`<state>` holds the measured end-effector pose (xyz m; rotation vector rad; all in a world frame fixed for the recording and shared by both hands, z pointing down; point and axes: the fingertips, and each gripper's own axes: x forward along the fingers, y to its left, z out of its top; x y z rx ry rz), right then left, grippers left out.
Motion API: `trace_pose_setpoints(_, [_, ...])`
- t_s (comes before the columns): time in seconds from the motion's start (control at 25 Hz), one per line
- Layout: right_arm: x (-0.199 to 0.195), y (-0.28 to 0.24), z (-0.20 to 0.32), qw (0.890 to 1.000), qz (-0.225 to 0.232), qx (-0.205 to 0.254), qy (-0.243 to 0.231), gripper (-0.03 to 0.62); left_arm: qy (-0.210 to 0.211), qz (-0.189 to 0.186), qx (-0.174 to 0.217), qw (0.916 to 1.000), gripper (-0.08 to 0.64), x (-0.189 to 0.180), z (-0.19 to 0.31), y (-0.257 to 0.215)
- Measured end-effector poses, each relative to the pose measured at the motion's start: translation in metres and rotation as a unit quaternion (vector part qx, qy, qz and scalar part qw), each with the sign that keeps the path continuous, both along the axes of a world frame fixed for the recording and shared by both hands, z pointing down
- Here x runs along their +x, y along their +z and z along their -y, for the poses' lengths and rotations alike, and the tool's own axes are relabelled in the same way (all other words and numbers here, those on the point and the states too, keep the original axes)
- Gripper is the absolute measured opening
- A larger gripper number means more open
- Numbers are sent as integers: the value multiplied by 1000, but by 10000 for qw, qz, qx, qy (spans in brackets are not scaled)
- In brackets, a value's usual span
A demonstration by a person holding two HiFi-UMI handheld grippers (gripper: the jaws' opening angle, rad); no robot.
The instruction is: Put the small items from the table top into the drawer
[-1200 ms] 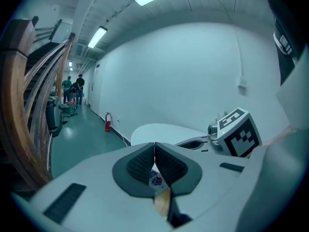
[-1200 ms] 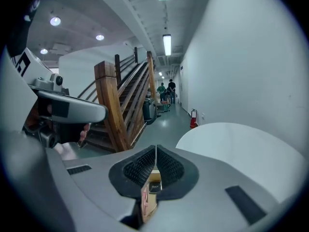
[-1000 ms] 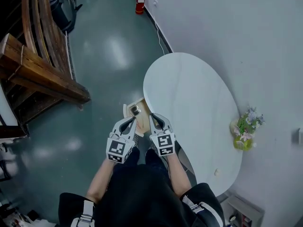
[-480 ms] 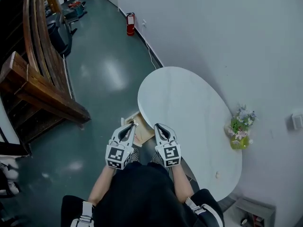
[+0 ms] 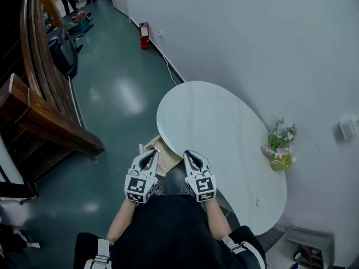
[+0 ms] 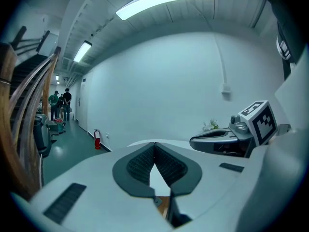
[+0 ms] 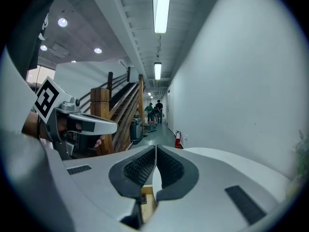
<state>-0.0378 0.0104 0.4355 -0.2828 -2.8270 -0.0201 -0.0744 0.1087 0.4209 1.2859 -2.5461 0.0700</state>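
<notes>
Left claw and right claw pressed together, empty, above the open drawer
I judge it stiff, light wood; I would push its front

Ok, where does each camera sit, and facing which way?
Head view: on the person's head, steeply down at the white oval table; forearms, left gripper, right gripper show.
Left gripper view: on that gripper, facing the wall past shut fingers; right gripper at right.
Right gripper view: on that gripper, facing down the corridor; left gripper at left.
All three share the red fire extinguisher.
</notes>
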Motion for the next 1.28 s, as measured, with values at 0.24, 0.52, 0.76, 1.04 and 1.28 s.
trace_pose_setpoints(0.24, [15, -1, 20, 9994, 26, -13, 355, 37, 349, 58, 124, 9993, 19, 8, 25, -7])
trace_pose_setpoints(0.52, [50, -2, 65, 9932, 26, 17, 1165, 37, 1197, 26, 204, 9926, 20, 34, 78, -9])
trace_pose_setpoints(0.76, [94, -1, 115, 9776, -7, 60, 2103, 37, 2097, -23, 203, 9775, 20, 67, 137, -7])
trace_pose_setpoints(1.04, [171, 12, 179, 9442, -120, 103, 3290, 37, 3204, -13, 139, 9472, 20, 119, 214, -2])
trace_pose_setpoints(1.28, [238, 24, 225, 9087, -235, 53, 4167, 37, 4016, -87, 84, 9157, 20, 172, 270, 9])
